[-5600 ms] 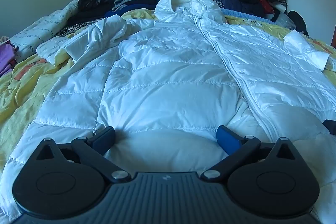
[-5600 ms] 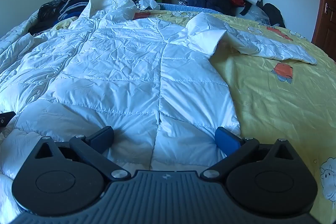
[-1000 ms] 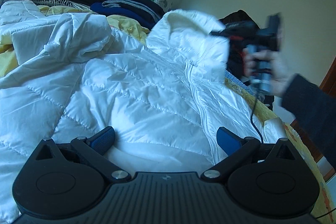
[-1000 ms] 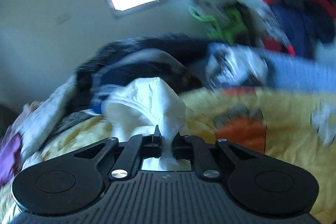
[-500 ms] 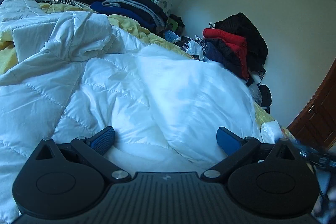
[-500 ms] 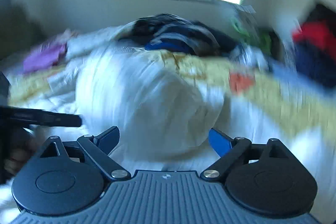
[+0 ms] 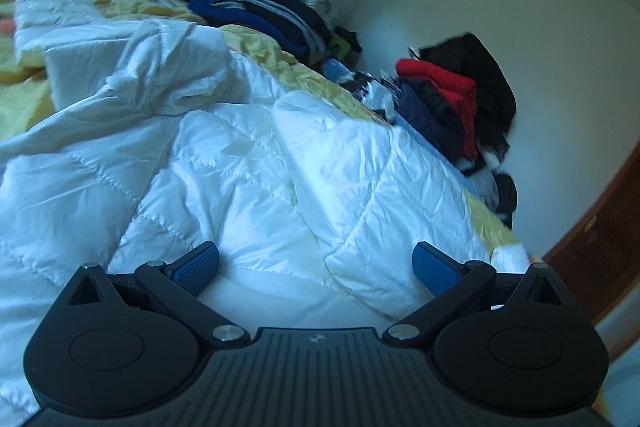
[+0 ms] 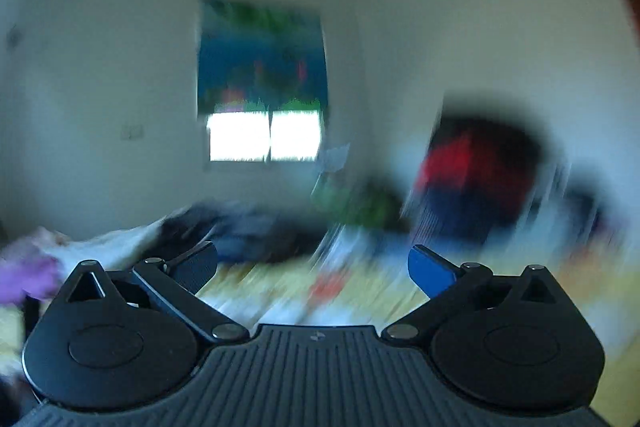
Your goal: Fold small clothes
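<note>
Both grippers are empty: left gripper [image 7: 314,265] wide over the white jacket [image 7: 240,163] on the bed [image 7: 308,77], right gripper [image 8: 312,265] opening in air. One fold looks done; next, grab another edge.

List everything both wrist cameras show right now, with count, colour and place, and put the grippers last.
Padded jacket: one, white, spread on the bed, one side folded over its middle.
Bedcover: one, yellow, under the jacket.
Folded dark clothes: one stack, navy, grey and black, below the window.
Clothes heap: one, red, navy and black, in the far corner.
Window: one, bright, far wall.
Left gripper: open over the jacket.
Right gripper: jaws opening, nothing between them; view blurred.
</note>
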A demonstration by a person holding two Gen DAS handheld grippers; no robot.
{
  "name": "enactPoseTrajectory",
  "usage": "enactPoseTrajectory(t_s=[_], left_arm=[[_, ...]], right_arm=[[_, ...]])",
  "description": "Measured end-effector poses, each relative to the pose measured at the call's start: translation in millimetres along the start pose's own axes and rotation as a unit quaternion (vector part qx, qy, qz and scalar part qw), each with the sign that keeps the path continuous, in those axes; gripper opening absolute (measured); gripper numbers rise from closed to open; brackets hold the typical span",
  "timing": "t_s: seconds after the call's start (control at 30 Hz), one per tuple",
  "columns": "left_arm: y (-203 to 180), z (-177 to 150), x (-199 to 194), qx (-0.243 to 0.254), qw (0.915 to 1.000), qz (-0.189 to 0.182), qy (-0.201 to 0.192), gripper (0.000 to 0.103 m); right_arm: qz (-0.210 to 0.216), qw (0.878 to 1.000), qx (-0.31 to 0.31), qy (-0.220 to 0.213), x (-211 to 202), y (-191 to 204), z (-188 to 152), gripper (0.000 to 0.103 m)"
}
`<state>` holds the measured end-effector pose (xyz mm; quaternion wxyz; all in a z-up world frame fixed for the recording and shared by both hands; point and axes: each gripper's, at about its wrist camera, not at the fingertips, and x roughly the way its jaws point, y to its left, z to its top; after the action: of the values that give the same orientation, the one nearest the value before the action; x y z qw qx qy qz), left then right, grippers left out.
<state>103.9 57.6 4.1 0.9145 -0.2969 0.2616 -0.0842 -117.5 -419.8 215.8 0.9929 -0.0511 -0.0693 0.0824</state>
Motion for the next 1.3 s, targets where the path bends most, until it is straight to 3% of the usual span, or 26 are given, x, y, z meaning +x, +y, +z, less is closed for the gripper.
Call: enactPoseTrajectory(t_s=[0.1,0.2,0.23,0.27,0.33,0.4,0.43,0.47,0.57,0.6,0.63,0.67,0.7,0.77,0.83,0.87,0.9,0.93,0.97,1.03,1.07,1.2,1.23,1.3], left_arm=[[3.3,7.0,-3.9,-0.053,0.9985,-0.015,0.001,0.103],[8.1,16.0,-1.7,-0.105,0.9936,-0.042,0.011,0.103],[9.1,18.4,2.1,-0.117,0.9918,-0.049,0.017,0.103],[10.3,20.2,6.4,-0.128,0.9901,-0.052,0.022,0.103],[11.0,23.2,16.5,-0.144,0.9880,-0.049,0.027,0.103],[10.8,25.3,24.3,-0.152,0.9869,-0.044,0.031,0.103],[10.4,26.0,26.6,-0.152,0.9870,-0.044,0.031,0.103],[9.9,26.5,28.1,-0.148,0.9874,-0.046,0.029,0.103],[11.0,25.5,32.5,-0.134,0.9889,-0.056,0.032,0.103],[12.3,24.7,33.2,-0.130,0.9893,-0.057,0.031,0.103],[13.2,23.9,33.1,-0.125,0.9900,-0.058,0.029,0.102],[13.1,23.0,33.0,-0.119,0.9909,-0.057,0.027,0.100],[13.1,22.3,32.8,-0.113,0.9917,-0.055,0.027,0.097],[12.1,21.8,33.4,-0.103,0.9932,-0.045,0.029,0.077],[12.2,23.8,38.6,-0.099,0.9933,-0.038,0.047,0.044],[11.6,24.8,39.9,-0.093,0.9937,-0.038,0.050,0.026],[9.1,26.3,41.4,-0.083,0.9948,-0.035,0.048,0.021],[4.8,28.1,42.3,-0.068,0.9964,-0.027,0.042,0.019],[-0.6,29.9,43.8,-0.050,0.9979,-0.020,0.037,0.015],[-11.4,33.3,48.9,-0.017,0.9987,-0.024,0.042,0.012],[-15.3,35.0,52.0,-0.011,0.9982,-0.030,0.051,0.011],[-24.8,30.9,66.7,0.008,0.9908,-0.029,0.132,0.010],[-23.2,24.9,72.3,0.007,0.9868,-0.030,0.159,0.010],[-19.8,19.2,71.4,0.021,0.9868,-0.038,0.156,0.011]], right_arm=[[-0.065,0.985,-0.143,-0.075,-44.9,1.6,43.1,0.103],[-0.075,0.964,-0.230,-0.112,-74.5,3.5,74.3,0.103],[-0.064,0.967,-0.224,-0.106,-77.7,-0.1,84.3,0.103],[-0.037,0.978,-0.187,-0.089,-77.8,-4.9,91.4,0.103],[0.048,0.996,-0.072,-0.029,-64.3,-19.1,91.4,0.103],[0.123,0.989,0.061,0.057,-34.0,-27.7,69.1,0.103],[0.148,0.975,0.128,0.109,-11.0,-29.8,49.0,0.103],[0.165,0.952,0.193,0.168,14.4,-28.5,23.9,0.103],[0.168,0.851,0.356,0.347,88.2,-15.4,-65.3,0.099],[0.168,0.817,0.396,0.384,111.2,-7.1,-95.7,0.097],[0.173,0.791,0.424,0.405,127.5,-3.1,-119.1,0.096],[0.170,0.778,0.439,0.417,139.4,2.5,-135.0,0.093],[0.151,0.774,0.447,0.423,146.5,5.7,-147.9,0.093],[0.123,0.767,0.458,0.431,164.4,15.0,-165.0,0.094],[0.115,0.751,0.487,0.431,182.5,22.4,-182.0,0.094],[0.116,0.750,0.495,0.424,190.1,30.6,-188.3,0.092],[0.123,0.752,0.498,0.415,196.9,32.4,-183.5,0.090],[0.132,0.755,0.497,0.407,202.5,34.0,-183.8,0.081],[0.143,0.756,0.493,0.406,215.7,37.4,-190.8,0.054],[0.140,0.749,0.475,0.441,236.8,47.6,-200.1,0.020],[0.132,0.750,0.468,0.449,241.8,50.4,-201.6,0.018],[0.114,0.779,0.448,0.424,252.9,39.0,-194.1,0.014],[0.104,0.779,0.446,0.428,253.7,34.8,-197.6,0.013],[0.096,0.770,0.451,0.442,251.1,29.2,-209.8,0.009]])
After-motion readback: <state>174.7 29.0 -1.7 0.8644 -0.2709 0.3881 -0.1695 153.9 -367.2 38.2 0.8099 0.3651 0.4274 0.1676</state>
